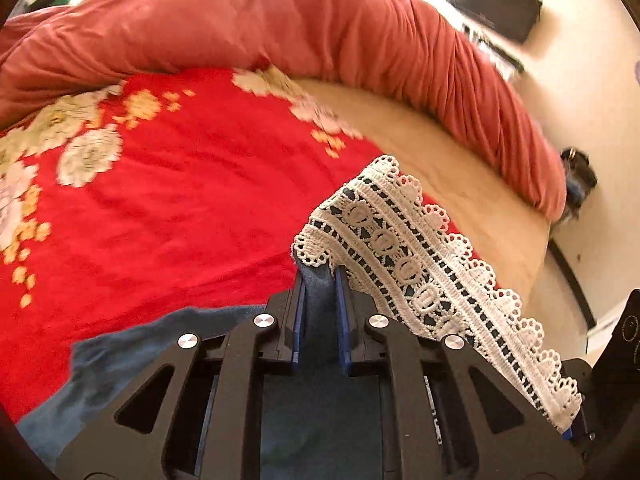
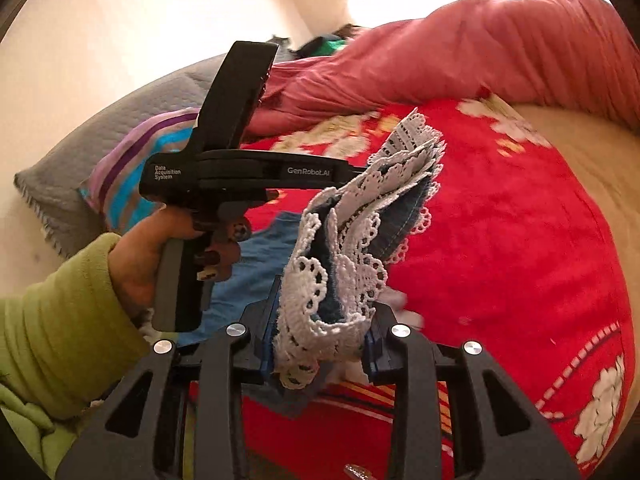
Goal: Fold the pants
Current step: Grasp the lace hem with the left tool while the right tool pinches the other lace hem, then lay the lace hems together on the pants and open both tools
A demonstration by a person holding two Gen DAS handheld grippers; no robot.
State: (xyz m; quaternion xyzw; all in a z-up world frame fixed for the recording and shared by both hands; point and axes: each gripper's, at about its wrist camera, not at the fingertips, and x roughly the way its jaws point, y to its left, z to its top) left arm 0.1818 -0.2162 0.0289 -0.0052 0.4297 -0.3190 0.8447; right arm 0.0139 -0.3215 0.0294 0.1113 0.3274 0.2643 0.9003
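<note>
The pants are blue denim (image 1: 120, 360) with a white crochet lace hem (image 1: 404, 248). My left gripper (image 1: 320, 280) is shut on the denim just behind the lace and holds that hem above the bed. My right gripper (image 2: 324, 328) is shut on a bunched part of the lace hem (image 2: 340, 272), also lifted. In the right wrist view the left gripper (image 2: 356, 172), held by a hand in a green sleeve, pinches the far end of the same hem. The rest of the denim (image 2: 260, 256) hangs down to the red blanket.
A red floral blanket (image 1: 200, 200) covers the bed, with bare beige mattress (image 1: 460, 168) to the right. A bunched pink duvet (image 1: 280, 20) lies along the far side. A grey pillow (image 2: 100, 136) and a striped cloth (image 2: 132, 168) lie at the left. Floor and dark objects lie beyond the bed edge.
</note>
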